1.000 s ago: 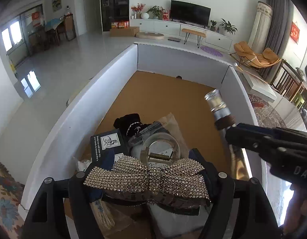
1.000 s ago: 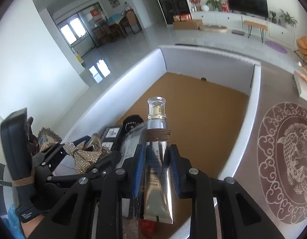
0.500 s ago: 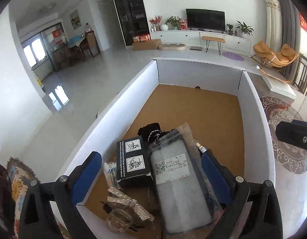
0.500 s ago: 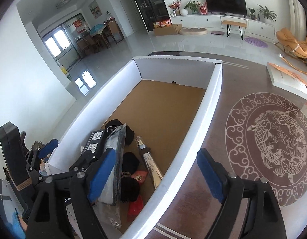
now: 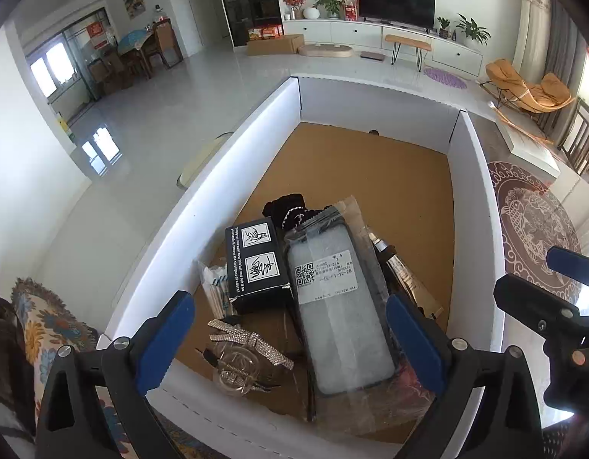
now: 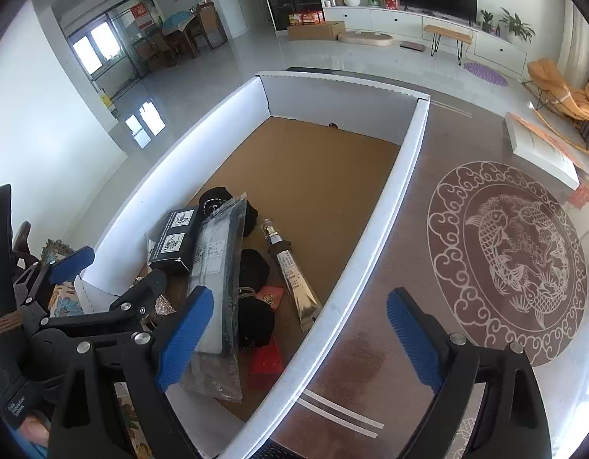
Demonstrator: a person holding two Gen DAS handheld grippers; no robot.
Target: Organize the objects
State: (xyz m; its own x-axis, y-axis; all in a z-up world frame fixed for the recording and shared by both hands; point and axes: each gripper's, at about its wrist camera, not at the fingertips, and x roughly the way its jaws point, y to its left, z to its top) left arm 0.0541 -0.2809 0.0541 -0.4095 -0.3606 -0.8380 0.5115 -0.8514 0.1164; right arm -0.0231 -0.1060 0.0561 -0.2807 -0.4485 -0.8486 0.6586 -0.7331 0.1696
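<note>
A white cardboard box [image 5: 233, 176] with a brown floor holds the objects. A rhinestone bow hair clip [image 5: 244, 348] lies at its near left corner. A silver tube [image 6: 292, 269] lies along the right wall; it also shows in the left wrist view [image 5: 403, 275]. A bagged phone case [image 5: 338, 306], a black printed carton [image 5: 256, 264] and black pouches [image 6: 256, 267] lie between them. My left gripper [image 5: 290, 344] is open and empty above the near end of the box. My right gripper [image 6: 300, 336] is open and empty over the box's right wall.
The far half of the box floor [image 5: 370, 176] is bare cardboard. The box sits on a dark table [image 6: 409, 248] with a round fish pattern [image 6: 508, 260]. A patterned cloth [image 5: 42, 329] lies at the left. A white flat box [image 6: 542, 149] lies far right.
My left gripper let go of the rhinestone bow clip, which now lies in the box. My right gripper let go of the silver tube, now lying by the right wall. Both grippers pulled back, open.
</note>
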